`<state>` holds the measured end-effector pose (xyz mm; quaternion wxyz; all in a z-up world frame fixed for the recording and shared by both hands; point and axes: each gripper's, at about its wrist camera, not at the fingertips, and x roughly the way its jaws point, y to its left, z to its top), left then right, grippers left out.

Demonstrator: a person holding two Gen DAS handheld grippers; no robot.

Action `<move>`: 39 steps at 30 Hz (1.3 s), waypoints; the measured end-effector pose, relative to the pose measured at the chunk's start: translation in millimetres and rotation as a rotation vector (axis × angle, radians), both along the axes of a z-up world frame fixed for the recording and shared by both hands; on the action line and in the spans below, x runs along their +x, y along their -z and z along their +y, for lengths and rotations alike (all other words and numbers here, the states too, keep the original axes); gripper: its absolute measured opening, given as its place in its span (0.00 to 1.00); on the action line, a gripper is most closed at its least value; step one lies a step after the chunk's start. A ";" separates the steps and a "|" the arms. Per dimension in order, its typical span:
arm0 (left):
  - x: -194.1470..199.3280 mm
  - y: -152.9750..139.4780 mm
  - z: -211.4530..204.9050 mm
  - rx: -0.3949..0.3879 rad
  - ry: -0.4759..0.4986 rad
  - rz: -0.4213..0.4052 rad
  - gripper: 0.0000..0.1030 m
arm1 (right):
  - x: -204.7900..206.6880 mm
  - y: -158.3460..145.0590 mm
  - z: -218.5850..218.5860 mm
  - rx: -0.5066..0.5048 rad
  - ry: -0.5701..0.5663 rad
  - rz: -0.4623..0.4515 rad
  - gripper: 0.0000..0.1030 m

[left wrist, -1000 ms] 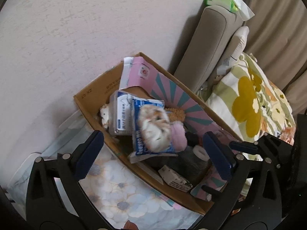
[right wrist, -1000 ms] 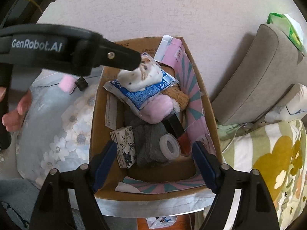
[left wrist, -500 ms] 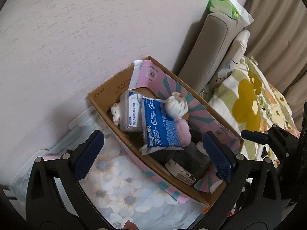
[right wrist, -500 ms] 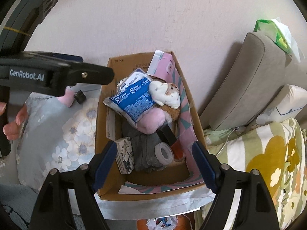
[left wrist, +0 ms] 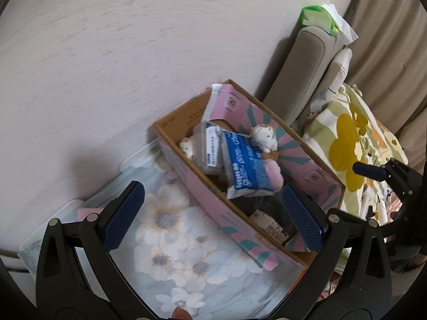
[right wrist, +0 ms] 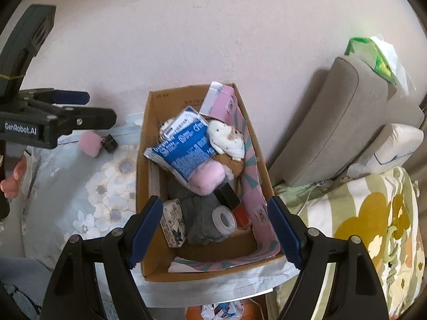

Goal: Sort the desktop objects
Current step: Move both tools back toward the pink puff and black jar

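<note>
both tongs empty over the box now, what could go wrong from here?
1. The plush toy sits high on the tilted blue packet, near the cardboard box rim; a nudge could roll it out.
2. The pink block and small black piece remain on the floral cloth, close to the open left tongs; they may get knocked away.
3. The tape roll lies deep between the open right tongs, wedged among items.
</note>
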<state>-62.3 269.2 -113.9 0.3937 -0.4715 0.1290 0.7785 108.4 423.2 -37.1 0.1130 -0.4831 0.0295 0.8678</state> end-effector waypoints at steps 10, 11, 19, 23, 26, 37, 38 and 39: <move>-20.0 -11.9 -56.0 0.018 -0.090 0.038 0.99 | -23.2 -23.9 -28.5 0.029 -0.078 0.055 0.75; -21.6 -12.7 -61.5 0.020 -0.102 0.041 0.99 | -26.1 -25.7 -32.3 0.030 -0.092 0.058 0.75; -32.0 -12.0 -114.2 0.037 -0.206 0.053 0.99 | -52.4 -29.4 -64.7 0.011 -0.187 0.061 0.75; -34.1 -8.6 -137.9 0.022 -0.251 0.079 0.99 | -62.3 -31.5 -80.1 -0.018 -0.239 0.078 0.75; -35.0 -2.9 -156.9 0.015 -0.284 0.085 0.99 | -71.7 -31.9 -94.1 -0.026 -0.282 0.091 0.75; -29.4 43.5 -201.6 -0.073 -0.305 0.088 0.99 | -116.7 -4.8 -115.9 -0.057 -0.371 -0.009 0.75; -29.0 49.4 -202.1 -0.087 -0.295 0.090 0.99 | -120.6 -0.6 -118.0 -0.059 -0.378 -0.020 0.75; -29.7 58.6 -202.1 -0.097 -0.282 0.080 0.99 | -126.4 5.1 -121.1 -0.062 -0.389 -0.034 0.75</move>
